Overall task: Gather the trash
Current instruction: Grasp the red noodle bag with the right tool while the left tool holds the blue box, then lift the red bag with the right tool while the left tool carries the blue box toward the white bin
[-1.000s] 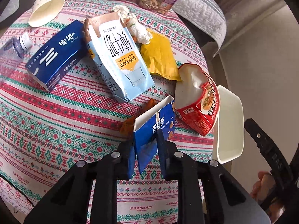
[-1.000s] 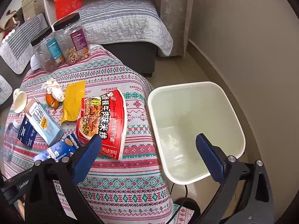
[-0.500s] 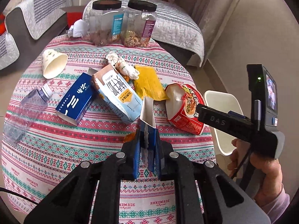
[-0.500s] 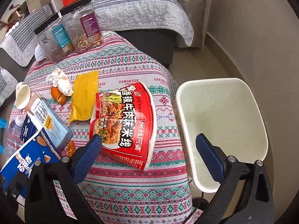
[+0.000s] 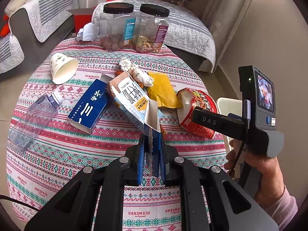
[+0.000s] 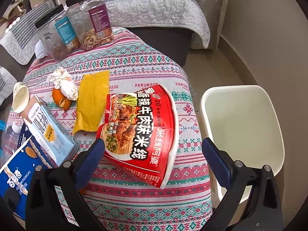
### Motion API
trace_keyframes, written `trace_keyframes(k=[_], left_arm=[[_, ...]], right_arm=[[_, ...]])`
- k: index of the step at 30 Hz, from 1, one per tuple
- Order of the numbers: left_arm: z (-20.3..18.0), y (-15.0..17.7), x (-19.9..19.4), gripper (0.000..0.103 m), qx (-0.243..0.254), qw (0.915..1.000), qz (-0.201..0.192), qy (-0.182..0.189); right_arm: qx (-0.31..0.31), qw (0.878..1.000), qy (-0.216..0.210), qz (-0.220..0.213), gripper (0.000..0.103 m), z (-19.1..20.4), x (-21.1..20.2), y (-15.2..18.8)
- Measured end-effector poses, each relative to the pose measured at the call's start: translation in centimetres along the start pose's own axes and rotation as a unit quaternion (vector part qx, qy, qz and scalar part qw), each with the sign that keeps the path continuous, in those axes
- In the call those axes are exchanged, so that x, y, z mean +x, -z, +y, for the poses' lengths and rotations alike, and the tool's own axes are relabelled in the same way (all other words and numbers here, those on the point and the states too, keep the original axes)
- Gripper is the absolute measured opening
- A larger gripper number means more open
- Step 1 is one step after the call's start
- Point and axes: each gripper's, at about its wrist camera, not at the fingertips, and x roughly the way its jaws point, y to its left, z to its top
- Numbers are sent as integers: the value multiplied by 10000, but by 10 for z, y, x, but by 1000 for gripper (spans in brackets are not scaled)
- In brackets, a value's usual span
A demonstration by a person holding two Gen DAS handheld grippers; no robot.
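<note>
Clamping a flattened blue biscuit box (image 5: 153, 134) between its blue pads, the left gripper (image 5: 152, 154) held the cardboard edge-on above the near part of the round table (image 5: 57, 154), whose woven cloth ran in pink, teal and white bands. The box's white inner flap stood open toward the far side. A second earlier the same box had been lower, close to the cloth with its printed face showing; since then it had been lifted and rolled so that only its thin edge faced the camera. Beyond it lay a pale blue milk carton (image 5: 130, 98) on its side, a dark blue rectangular carton (image 5: 90, 105) to its left, a crumpled clear plastic bottle (image 5: 32, 117) further left, and a tipped paper cup (image 5: 63, 69) at the far left. A wadded white tissue (image 5: 138, 73) and a flat yellow packet (image 5: 161, 92) lay behind the milk carton. The right gripper (image 6: 154, 156), carried in a person's hand (image 5: 263, 171), had its jaws wide apart with nothing between them, over a glossy red instant-noodle bowl (image 6: 142, 130) lying on its side at the table's right edge; earlier it had been further right, above the smooth white plastic bin (image 6: 242, 127) on the floor. Two clear black-lidded jars (image 6: 73, 27) stood at the far edge.
</note>
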Motion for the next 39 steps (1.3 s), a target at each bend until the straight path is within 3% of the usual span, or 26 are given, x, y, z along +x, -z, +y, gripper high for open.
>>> trace_keyframes(k=[7, 9, 11, 12, 13, 14, 16, 18, 24, 26, 27, 28, 30, 33, 39], left_arm=[[-2, 0, -1, 13, 23, 10000, -4, 21], [-2, 1, -1, 13, 56, 10000, -6, 4], [-3, 1, 0, 13, 60, 10000, -9, -37], [-2, 1, 1, 13, 50, 10000, -9, -46], [-1, 1, 0, 13, 39, 10000, -13, -50], [-1, 0, 0, 13, 32, 10000, -27, -56], [-2, -1, -2, 13, 41, 9999, -89, -87], [-2, -3, -4, 13, 45, 9998, -146, -106], [-3, -6, -8, 13, -38, 9997, -235, -89], [-3, -6, -12, 13, -27, 9996, -284, -80], [-2, -7, -13, 14, -24, 9995, -295, -77], [-2, -7, -14, 14, -29, 9995, -297, -75], [1, -7, -14, 14, -57, 9995, -287, -75], [3, -7, -12, 14, -89, 9997, -237, -48], [7, -8, -8, 14, -112, 9998, -171, -14]], right_arm=[[-26, 9999, -19, 151, 95, 11, 9, 6], [69, 9995, -177, 257, 87, 9, 14, 7], [170, 9994, -225, 219, 86, 6, 13, 7], [196, 9992, -272, 221, 82, 6, 12, 7], [200, 9986, -451, 210, 59, 6, 10, 6], [166, 9988, -438, 115, 57, 7, 4, 6], [37, 9988, -465, -162, 32, 11, -12, 4], [-1, 9973, -726, -120, 13, 12, -18, 4], [112, 9931, -1161, 119, 12, 4, -18, 9], [116, 9928, -1193, 60, 13, -1, -23, 8], [113, 9933, -1149, 27, 19, -2, -26, 9], [180, 9939, -1092, 6, 53, -6, -28, 9], [523, 9941, -925, -196, 95, -16, -31, 9], [731, 9942, -719, -337, 95, -24, -28, 3], [831, 9951, -541, -52, 96, -18, -1, -4]])
